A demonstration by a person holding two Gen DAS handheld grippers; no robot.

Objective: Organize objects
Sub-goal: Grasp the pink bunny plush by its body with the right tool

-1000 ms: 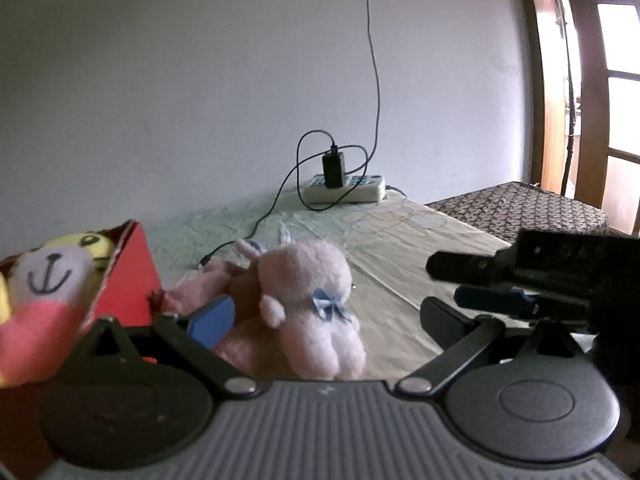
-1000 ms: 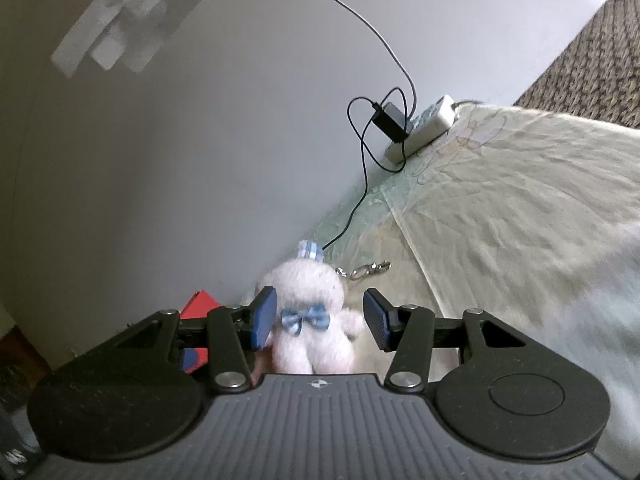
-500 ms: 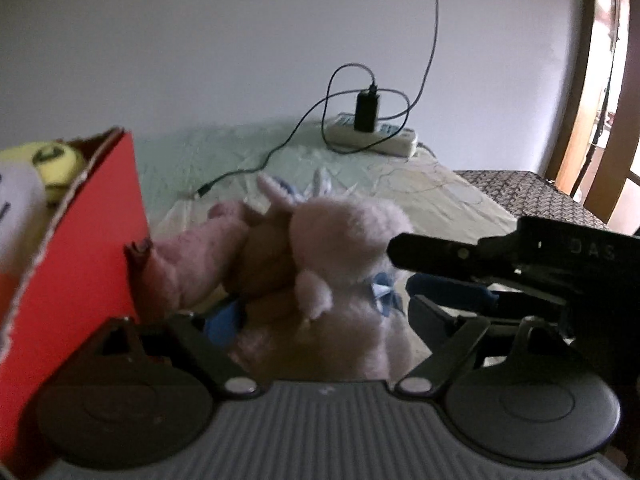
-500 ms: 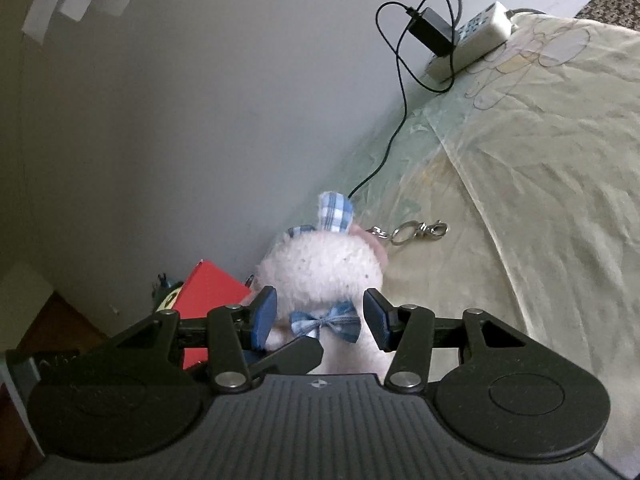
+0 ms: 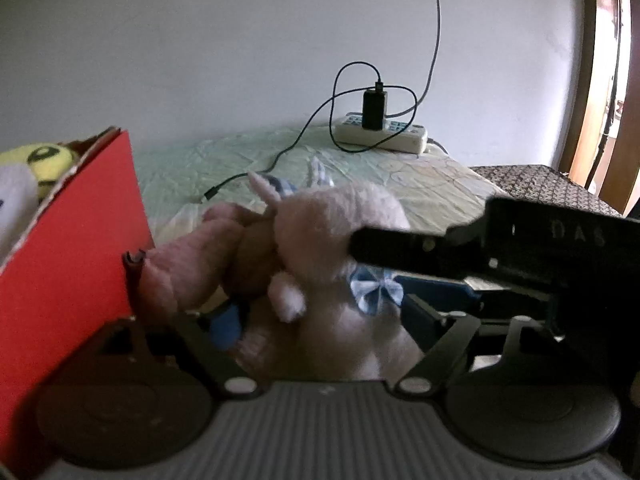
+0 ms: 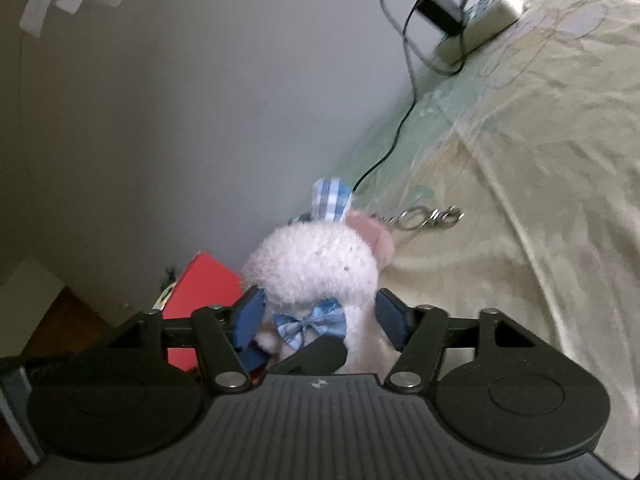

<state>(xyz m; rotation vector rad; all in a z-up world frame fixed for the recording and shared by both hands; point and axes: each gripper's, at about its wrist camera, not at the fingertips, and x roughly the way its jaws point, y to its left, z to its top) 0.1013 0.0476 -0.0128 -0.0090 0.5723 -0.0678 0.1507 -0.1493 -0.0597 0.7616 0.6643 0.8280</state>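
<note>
A pale pink plush bunny [image 5: 340,232] with a blue bow sits on the bed sheet. It leans on a darker pink plush [image 5: 188,264] beside the red box [image 5: 68,264]. My left gripper [image 5: 324,320] is open, its blue pads on either side of the bunny's lower body. From the right my right gripper [image 5: 376,270] reaches in at the bunny's neck. In the right wrist view the bunny [image 6: 316,264] fills the gap of the open right gripper [image 6: 320,316], pads flanking the neck above the bow. A left gripper fingertip [image 6: 316,354] shows below it.
The red box holds a yellow plush [image 5: 44,160] and a white one. A power strip [image 5: 380,136] with a black charger and cable lies by the wall. A metal keyring [image 6: 424,216] rests on the sheet behind the bunny. A patterned cushion [image 5: 540,188] lies at right.
Both grippers have closed in on the bunny. The right gripper's pads moved from in front of it to either side of its neck. The left gripper drew nearer the red box.
</note>
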